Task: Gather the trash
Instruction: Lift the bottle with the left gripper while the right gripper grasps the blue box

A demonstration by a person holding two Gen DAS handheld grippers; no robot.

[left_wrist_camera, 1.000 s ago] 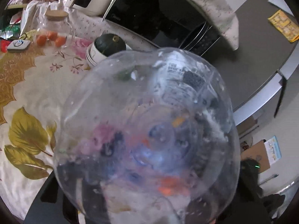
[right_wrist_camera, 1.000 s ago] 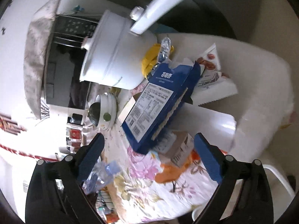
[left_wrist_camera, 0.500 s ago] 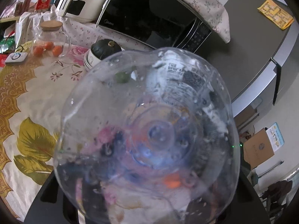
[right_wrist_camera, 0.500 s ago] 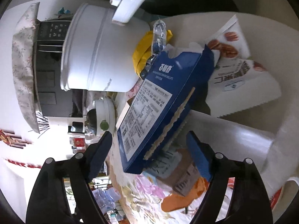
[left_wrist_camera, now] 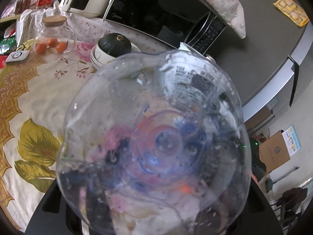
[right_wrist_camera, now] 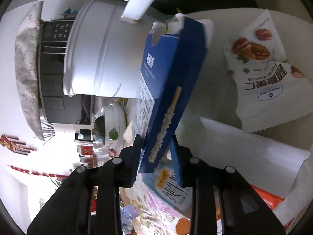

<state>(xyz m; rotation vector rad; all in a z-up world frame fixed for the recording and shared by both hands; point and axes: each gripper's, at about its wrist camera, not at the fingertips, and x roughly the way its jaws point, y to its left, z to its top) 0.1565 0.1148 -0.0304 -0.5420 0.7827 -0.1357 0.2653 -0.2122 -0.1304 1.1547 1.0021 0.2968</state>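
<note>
- the right gripper is closing on the lower end of the tall blue cardboard snack box, with both pads against its narrow faces; the box stands tilted against the white plastic rice cooker.
- the hold is low on a long, torn-open box, so it could pivot or slip out if lifted quickly, and thin card may buckle under the squeeze.
- lifting it might also drag the white nut snack packet or the papers beneath.
- the left gripper's fingers are hidden; it seems about half open around the clear plastic bottle, which fills its view base-first. how firmly it grips cannot be told, and a loose hold could drop it.
- only the left view shows the floral tablecloth, the black microwave and the dark green squash in white bowls; only the right view shows the box and the grip on it.
</note>
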